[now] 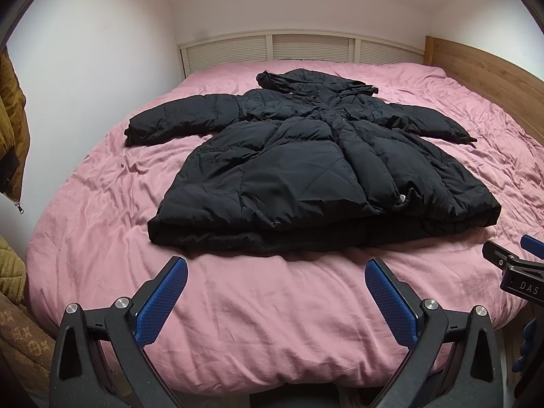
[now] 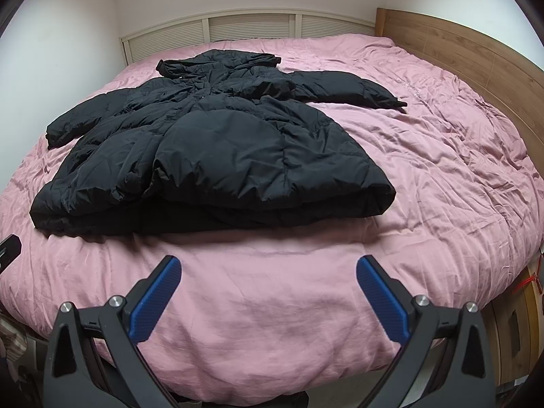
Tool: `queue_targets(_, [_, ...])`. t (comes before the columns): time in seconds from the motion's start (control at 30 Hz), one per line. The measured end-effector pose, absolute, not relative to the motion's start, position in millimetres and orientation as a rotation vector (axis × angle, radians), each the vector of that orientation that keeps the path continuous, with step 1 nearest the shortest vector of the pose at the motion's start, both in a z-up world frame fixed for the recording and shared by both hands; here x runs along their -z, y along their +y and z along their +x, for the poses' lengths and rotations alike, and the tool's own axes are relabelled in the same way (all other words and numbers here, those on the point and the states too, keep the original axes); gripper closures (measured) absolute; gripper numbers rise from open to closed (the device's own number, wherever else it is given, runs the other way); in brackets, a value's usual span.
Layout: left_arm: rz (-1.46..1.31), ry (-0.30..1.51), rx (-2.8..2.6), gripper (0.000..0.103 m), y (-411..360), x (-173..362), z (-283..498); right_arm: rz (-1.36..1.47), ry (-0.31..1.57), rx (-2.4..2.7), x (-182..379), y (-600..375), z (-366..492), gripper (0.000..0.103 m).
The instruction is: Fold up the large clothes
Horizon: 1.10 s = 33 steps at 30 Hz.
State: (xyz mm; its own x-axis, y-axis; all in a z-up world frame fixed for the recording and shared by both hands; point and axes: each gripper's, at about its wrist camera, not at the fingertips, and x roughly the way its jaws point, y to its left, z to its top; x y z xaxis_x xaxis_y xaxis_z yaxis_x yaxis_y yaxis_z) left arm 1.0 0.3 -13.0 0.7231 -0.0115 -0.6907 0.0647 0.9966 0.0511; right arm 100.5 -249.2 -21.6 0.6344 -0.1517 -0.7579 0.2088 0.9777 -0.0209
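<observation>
The black puffy down coat (image 1: pixel 306 156) lies flat in the middle of the pink quilted bed cover (image 1: pixel 272 306), sleeves spread out, hem toward the grippers. Left gripper (image 1: pixel 276 292) and right gripper (image 2: pixel 268 289) both hover w/ fingers spread wide, holding nothing. Folding looks not yet begun; next move probably needs grasping a sleeve or hem corner. Much free cover around the coat.

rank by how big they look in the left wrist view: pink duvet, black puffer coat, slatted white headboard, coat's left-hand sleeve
1. pink duvet, fills most of the frame
2. black puffer coat
3. slatted white headboard
4. coat's left-hand sleeve

The headboard and sleeve look close in size; the headboard is farther away, so that order is unsure.
</observation>
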Motion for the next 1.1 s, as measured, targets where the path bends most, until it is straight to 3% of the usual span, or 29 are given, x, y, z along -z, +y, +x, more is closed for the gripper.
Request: queue_targets(1.1, [0.073,0.737,0.075,0.001,-1.4,7.4,0.6,0.066,0.853,0.206,21.2,-251.2,99.4,0.0])
